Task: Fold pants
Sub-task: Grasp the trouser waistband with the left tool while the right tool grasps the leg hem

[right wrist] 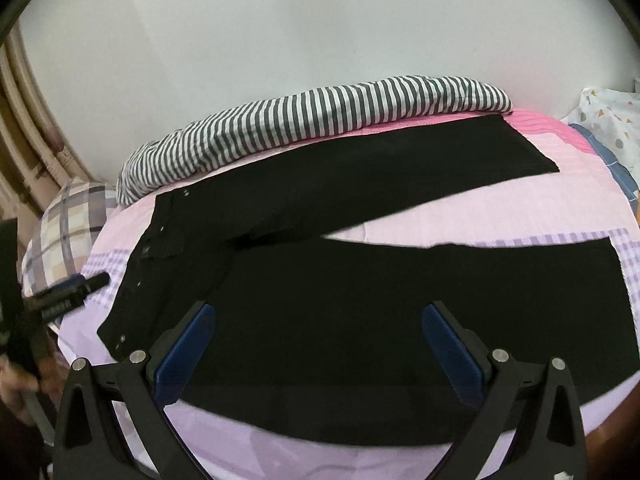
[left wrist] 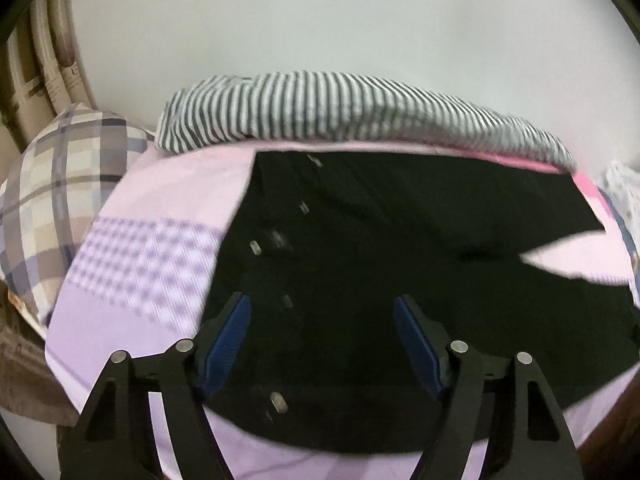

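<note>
black pants [right wrist: 360, 300] lie spread flat on a pink and lilac bedsheet [right wrist: 460, 208], waistband at the left, 2 legs running off to the right and splitting in a v with sheet showing between them. far leg reaches up near a grey-and-white striped blanket [right wrist: 320, 116] bunched along the back edge by the white wall [right wrist: 320, 20]; near leg lies across the front of the bed. small metal snaps [left wrist: 255, 246] dot the waist area. plaid pillow [left wrist: 60, 192] sits at the left end of the bed, well apart from the pants. left gripper [left wrist: 322, 312] hangs over the waist end, blue pads [left wrist: 230, 336] set apart, nothing between them, no cloth pinched; whether the tips touch the fabric i cannot tell. right gripper [right wrist: 320, 320] hangs over the near leg, jaws wide apart, nothing held, contact with cloth unclear. in the right wrist view the left gripper shows at the left edge beside the waistband, blurred. patterned white fabric [right wrist: 612, 120] sits at the far right corner.
</note>
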The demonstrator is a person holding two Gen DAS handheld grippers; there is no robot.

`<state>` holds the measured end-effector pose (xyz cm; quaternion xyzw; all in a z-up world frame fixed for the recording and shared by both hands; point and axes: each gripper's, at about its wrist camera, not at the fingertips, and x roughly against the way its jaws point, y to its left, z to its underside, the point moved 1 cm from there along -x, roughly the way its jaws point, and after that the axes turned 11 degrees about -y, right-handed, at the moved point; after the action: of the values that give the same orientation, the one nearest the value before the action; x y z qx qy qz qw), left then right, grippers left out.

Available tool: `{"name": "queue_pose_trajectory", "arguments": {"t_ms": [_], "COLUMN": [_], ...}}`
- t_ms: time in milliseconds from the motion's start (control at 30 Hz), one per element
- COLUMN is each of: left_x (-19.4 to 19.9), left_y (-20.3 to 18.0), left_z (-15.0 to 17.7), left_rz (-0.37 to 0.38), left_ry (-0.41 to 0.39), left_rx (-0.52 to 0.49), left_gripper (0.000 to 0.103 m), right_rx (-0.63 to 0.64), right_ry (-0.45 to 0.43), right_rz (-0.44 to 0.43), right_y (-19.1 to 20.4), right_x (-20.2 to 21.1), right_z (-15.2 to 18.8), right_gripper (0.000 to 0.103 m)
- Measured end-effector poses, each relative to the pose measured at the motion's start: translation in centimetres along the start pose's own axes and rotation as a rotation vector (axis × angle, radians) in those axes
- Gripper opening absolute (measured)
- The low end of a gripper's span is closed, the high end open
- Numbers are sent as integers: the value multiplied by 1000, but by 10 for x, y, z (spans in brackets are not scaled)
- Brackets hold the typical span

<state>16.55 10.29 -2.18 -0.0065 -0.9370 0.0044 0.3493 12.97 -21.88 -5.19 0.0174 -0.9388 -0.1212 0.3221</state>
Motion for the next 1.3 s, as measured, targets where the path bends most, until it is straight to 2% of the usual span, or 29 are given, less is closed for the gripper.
{"name": "queue_pose_trajectory", "arguments": {"t_ms": [67, 200, 500, 700, 933, 1067, 1300], "left_x": [-16, -55, -157, -210, -249, -260, -263], "left_y": [17, 48, 99, 125, 139, 139, 144], "left_z": [-20, -51, -83, -82, -82, -91, -94], "left_rz": [24, 121, 239, 295, 421, 456, 451], "left_ry": [-1, 41, 161, 235, 273, 262, 258], "left_rx": [32, 133, 345, 472, 566, 560, 556], "left_gripper": [69, 55, 29, 24, 22, 18, 18], "right_rx": [-9, -17, 5, 15, 36, 56, 83], "right_ry": [4, 32, 79, 120, 145, 152, 148], "right_rz": [2, 6, 19, 29, 15, -1, -30], "right_y": [-2, -2, 13, 20, 31, 38, 47], "right_x": [-11, -37, -91, -127, -165, -183, -197], "right_z": [-8, -20, -34, -40, -49, -52, -55], "right_gripper": [103, 103, 103, 103, 103, 103, 103]}}
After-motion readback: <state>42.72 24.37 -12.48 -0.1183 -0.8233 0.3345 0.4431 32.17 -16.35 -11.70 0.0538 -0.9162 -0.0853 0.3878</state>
